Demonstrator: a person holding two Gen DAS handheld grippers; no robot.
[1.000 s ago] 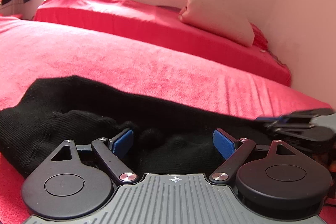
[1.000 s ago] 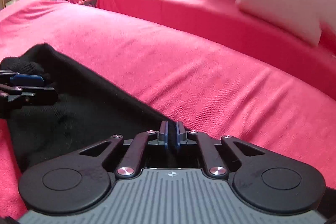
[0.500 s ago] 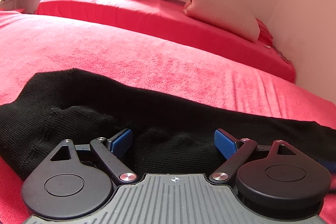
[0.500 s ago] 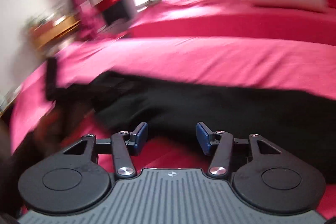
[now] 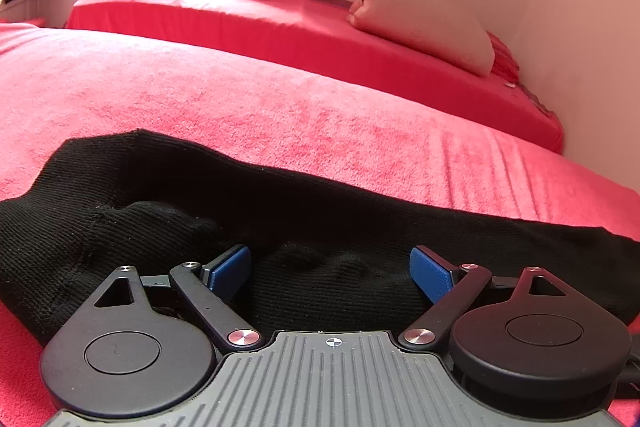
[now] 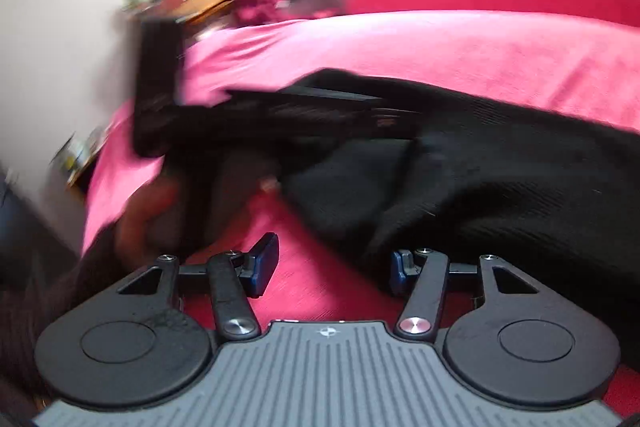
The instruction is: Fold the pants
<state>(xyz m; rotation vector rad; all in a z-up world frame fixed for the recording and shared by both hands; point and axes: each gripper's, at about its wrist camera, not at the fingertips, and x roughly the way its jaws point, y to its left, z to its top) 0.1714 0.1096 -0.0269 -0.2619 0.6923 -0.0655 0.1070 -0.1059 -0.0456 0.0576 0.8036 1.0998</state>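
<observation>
The black ribbed pants (image 5: 168, 211) lie flat on the red bed cover (image 5: 240, 107), stretched from left to right. My left gripper (image 5: 331, 269) is open, low over the pants, with a bunched fold of black fabric between its blue pads (image 5: 230, 267). My right gripper (image 6: 328, 267) is open and empty, just above the red cover at the near edge of the pants (image 6: 500, 167). The right wrist view is blurred; the left gripper tool and the hand holding it show there as a dark shape (image 6: 224, 115) at the left.
A second bed with a red sheet (image 5: 260, 23) and a pale pillow (image 5: 424, 27) stands behind, against a white wall. A window and hanging clothes are at the far left. A wooden shelf (image 6: 200, 3) shows blurred beyond the bed's left edge.
My right gripper has let go of the pants, opened, and swung round to face left along the near edge. My left gripper stays open and has hardly moved.
</observation>
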